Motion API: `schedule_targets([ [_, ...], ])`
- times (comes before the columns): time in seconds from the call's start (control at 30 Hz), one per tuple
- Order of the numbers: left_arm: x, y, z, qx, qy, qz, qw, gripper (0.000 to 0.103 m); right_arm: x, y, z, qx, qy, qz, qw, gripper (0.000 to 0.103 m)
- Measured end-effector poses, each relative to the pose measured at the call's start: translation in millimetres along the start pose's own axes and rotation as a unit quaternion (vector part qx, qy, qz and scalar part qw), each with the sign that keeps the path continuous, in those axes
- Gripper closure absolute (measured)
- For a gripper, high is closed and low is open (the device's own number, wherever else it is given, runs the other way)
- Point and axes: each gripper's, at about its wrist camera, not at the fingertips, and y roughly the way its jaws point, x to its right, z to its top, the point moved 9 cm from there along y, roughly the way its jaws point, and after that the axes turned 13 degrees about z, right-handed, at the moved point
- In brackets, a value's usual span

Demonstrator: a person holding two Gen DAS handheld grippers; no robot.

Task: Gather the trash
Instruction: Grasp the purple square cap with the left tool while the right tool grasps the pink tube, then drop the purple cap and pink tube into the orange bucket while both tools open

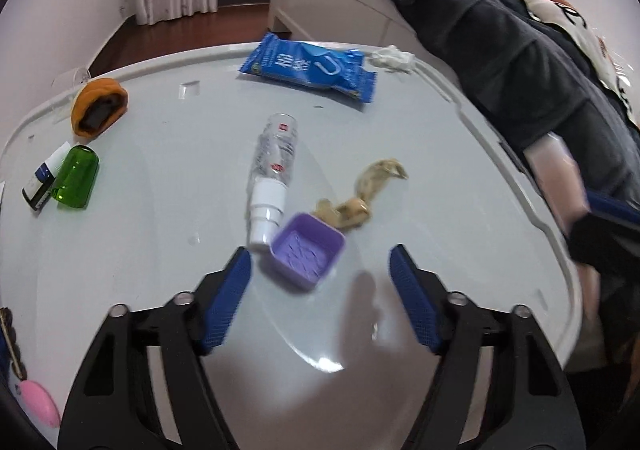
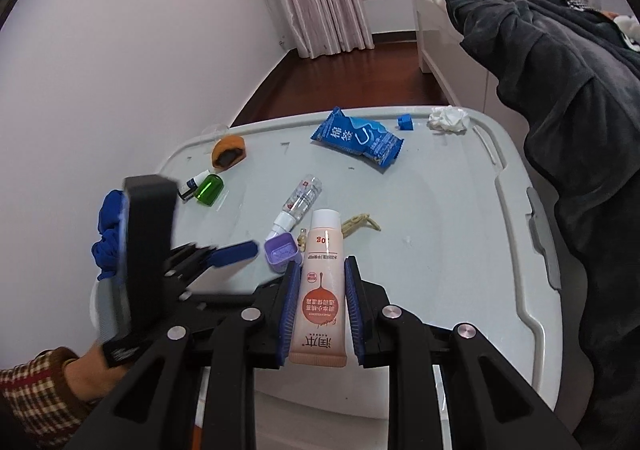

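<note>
lid (image 2: 460, 209) fills frame centre, litter on it | right gripper (image 2: 322, 306) lower centre, closed on tube (image 2: 322, 290), lifted | left gripper (image 1: 320, 290) jaws apart, nothing between, just below purple cup (image 1: 306, 252) | step: reaching cup; next: straddle its walls, close gently.

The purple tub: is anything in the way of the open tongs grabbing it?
Nothing lies between the left tongs and the purple tub; the tub sits just ahead of their open gap. Close neighbours, though: the spray bottle touches its left side, and a crumpled tan scrap lies right behind it.
</note>
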Motion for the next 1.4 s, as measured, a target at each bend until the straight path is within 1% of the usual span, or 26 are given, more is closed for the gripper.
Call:
schedule_targets([
  [0.03,0,2,2,0.004,0.003,0.005,1.0,0.046,0,0,0,-0.001,-0.001,0.0,1.0,0.08],
  [0.07,0,5,2,0.0,0.007,0.008,0.9999,0.061,0,-1,-1,-0.001,-0.001,0.0,1.0,0.08],
  [0.1,0,5,3,-0.002,0.008,0.006,0.9999,0.064,1,-1,-1,-0.001,0.0,0.0,1.0,0.08],
  [0.2,-5,1,0,-0.002,0.008,0.017,0.9998,0.064,1,-3,0,0.001,0.002,0.003,1.0,0.08],
  [0.27,-8,-4,-5,-0.006,0.005,0.017,0.9998,0.064,-1,-5,1,0.004,0.003,0.006,1.0,0.08],
  [0.4,-16,-25,-15,-0.009,0.003,0.02,0.9998,0.064,-5,-6,1,0.004,-0.002,0.009,1.0,0.08],
  [0.5,-21,-51,-26,-0.009,0.003,0.021,0.9997,0.064,-10,-6,-2,0.001,-0.007,0.015,1.0,0.08],
  [0.6,-22,-80,-48,-0.014,0.008,0.02,0.9997,0.064,-23,-10,-11,-0.001,-0.019,0.026,0.999,0.08],
  [0.63,-23,-92,-61,-0.022,0.008,0.019,0.9995,0.064,-27,-11,-16,-0.004,-0.022,0.029,0.999,0.08],
  [0.7,-23,-109,-85,-0.037,0.01,0.016,0.9991,0.064,-40,-11,-32,-0.017,-0.029,0.039,0.999,0.08],
  [0.83,-21,-137,-151,-0.083,0.02,0.005,0.9963,0.064,-66,-11,-73,-0.048,-0.046,0.048,0.997,0.08],
  [0.9,-22,-144,-181,-0.106,0.015,0.002,0.9942,0.064,-77,-9,-109,-0.073,-0.033,0.061,0.995,0.08],
  [0.93,-23,-146,-200,-0.122,0.012,0.003,0.9925,0.064,-80,-8,-122,-0.082,-0.026,0.066,0.994,0.08],
  [1.0,-24,-146,-223,-0.141,0.012,0.005,0.9899,0.064,-86,-3,-159,-0.113,-0.007,0.075,0.991,0.08],
  [1.1,-23,-141,-250,-0.172,0.012,-0.001,0.9851,0.064,-93,5,-198,-0.149,0.006,0.077,0.986,0.08],
  [1.17,-21,-136,-263,-0.186,0.017,0.004,0.9824,0.064,-97,10,-221,-0.17,0.011,0.074,0.983,0.079],
  [1.23,-22,-132,-268,-0.195,0.019,0.015,0.9805,0.062,-96,15,-235,-0.186,0.013,0.065,0.98,0.077],
  [1.27,-23,-132,-270,-0.198,0.019,0.019,0.9799,0.056,-95,16,-240,-0.19,0.01,0.056,0.98,0.072],
  [1.3,-24,-132,-270,-0.2,0.019,0.025,0.9794,0.052,-93,16,-240,-0.189,0.005,0.047,0.981,0.059],
  [1.33,-25,-134,-268,-0.193,0.018,0.033,0.9805,0.045,-92,15,-239,-0.185,-0.002,0.037,0.982,0.051],
  [1.37,-28,-136,-265,-0.186,0.016,0.038,0.9817,0.042,-88,13,-236,-0.177,-0.008,0.029,0.984,0.048],
  [1.4,-30,-138,-262,-0.179,0.015,0.047,0.9827,0.041,-86,11,-234,-0.171,-0.005,0.028,0.985,0.043],
])
